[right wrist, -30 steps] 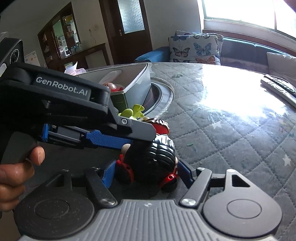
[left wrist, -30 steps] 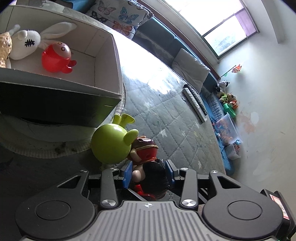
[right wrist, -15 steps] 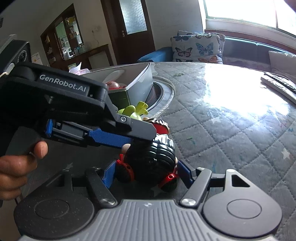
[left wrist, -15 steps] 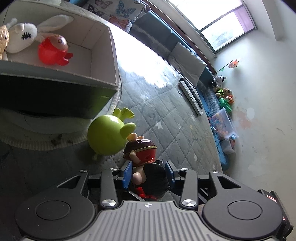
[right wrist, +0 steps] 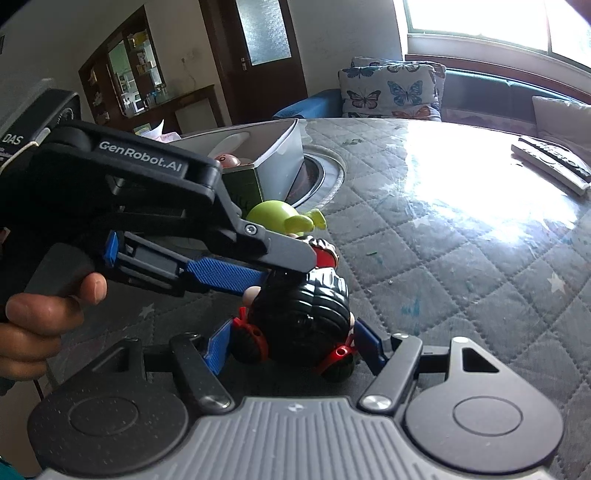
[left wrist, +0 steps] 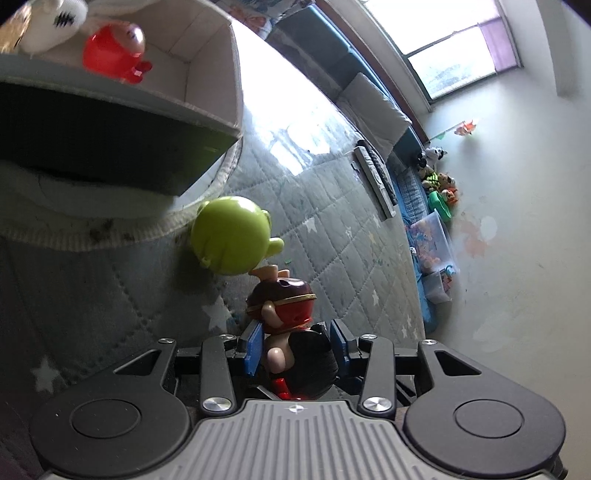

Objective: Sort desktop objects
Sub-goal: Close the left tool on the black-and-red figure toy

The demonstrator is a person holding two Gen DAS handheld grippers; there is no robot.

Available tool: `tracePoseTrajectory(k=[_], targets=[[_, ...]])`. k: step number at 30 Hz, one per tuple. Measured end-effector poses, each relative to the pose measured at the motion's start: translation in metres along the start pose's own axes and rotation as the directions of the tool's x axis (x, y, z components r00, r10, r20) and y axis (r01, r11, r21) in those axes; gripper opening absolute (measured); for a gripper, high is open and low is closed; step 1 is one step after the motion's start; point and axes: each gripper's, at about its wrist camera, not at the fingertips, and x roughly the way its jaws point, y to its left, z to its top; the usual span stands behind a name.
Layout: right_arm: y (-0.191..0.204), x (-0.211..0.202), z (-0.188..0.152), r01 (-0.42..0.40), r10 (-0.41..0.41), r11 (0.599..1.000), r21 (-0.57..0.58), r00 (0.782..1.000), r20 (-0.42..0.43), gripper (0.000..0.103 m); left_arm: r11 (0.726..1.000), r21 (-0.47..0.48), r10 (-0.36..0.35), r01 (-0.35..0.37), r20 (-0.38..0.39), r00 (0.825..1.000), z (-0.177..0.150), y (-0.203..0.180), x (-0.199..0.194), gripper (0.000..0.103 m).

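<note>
Grey fabric box (left wrist: 207,74), ahead and left of the left gripper (left wrist: 297,345), holds a red toy (left wrist: 110,51) and a white plush rabbit (left wrist: 51,22). Both the left gripper and the right gripper (right wrist: 295,339) pinch the same black-haired doll (left wrist: 295,332). A green toy (left wrist: 229,236) lies on the quilt (left wrist: 332,206) just beyond the doll's head, near the box.

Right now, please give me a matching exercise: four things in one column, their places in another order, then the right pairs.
Things:
1. red toy
2. green toy
3. black-haired doll
4. remotes

Places:
A. between gripper fingers
B. inside the box
C. far side of the table, toward the sofa
D. on the table, beside the box

Pairs: 1-B, 2-D, 3-A, 4-C
</note>
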Motion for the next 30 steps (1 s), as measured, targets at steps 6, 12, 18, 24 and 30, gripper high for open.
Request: tracePoseTrajectory(k=[6, 12, 18, 24, 30], targets=[[-0.003, -0.007, 0.005, -0.002, 0.001, 1.000, 0.023, 0.999, 0.033, 0.071, 1.000, -0.006, 0.003, -0.003, 0.011, 1.000, -0.003, -0.001, 0.002, 0.045], [-0.006, -0.002, 0.006, -0.015, 0.014, 0.999, 0.048, 1.000, 0.017, 0.068, 1.000, 0.010, 0.008, -0.008, 0.023, 1.000, -0.007, -0.001, -0.003, 0.045], [-0.006, 0.001, 0.005, -0.008, 0.007, 0.998, 0.056, 1.000, 0.012, 0.069, 1.000, 0.028, 0.009, -0.010, 0.035, 0.999, -0.009, -0.004, -0.002, 0.045], [-0.001, 0.005, 0.006, 0.014, -0.015, 0.999, 0.040, 1.000, 0.005, 0.069, 0.995, 0.096, 0.036, -0.042, 0.064, 0.997, -0.014, -0.012, -0.006, 0.045], [0.007, 0.001, 0.004, 0.036, -0.036, 0.999, 0.016, 0.999, 0.021, 0.066, 0.990, 0.138, 0.031, -0.040, 0.072, 0.997, -0.019, -0.017, -0.011, 0.042]])
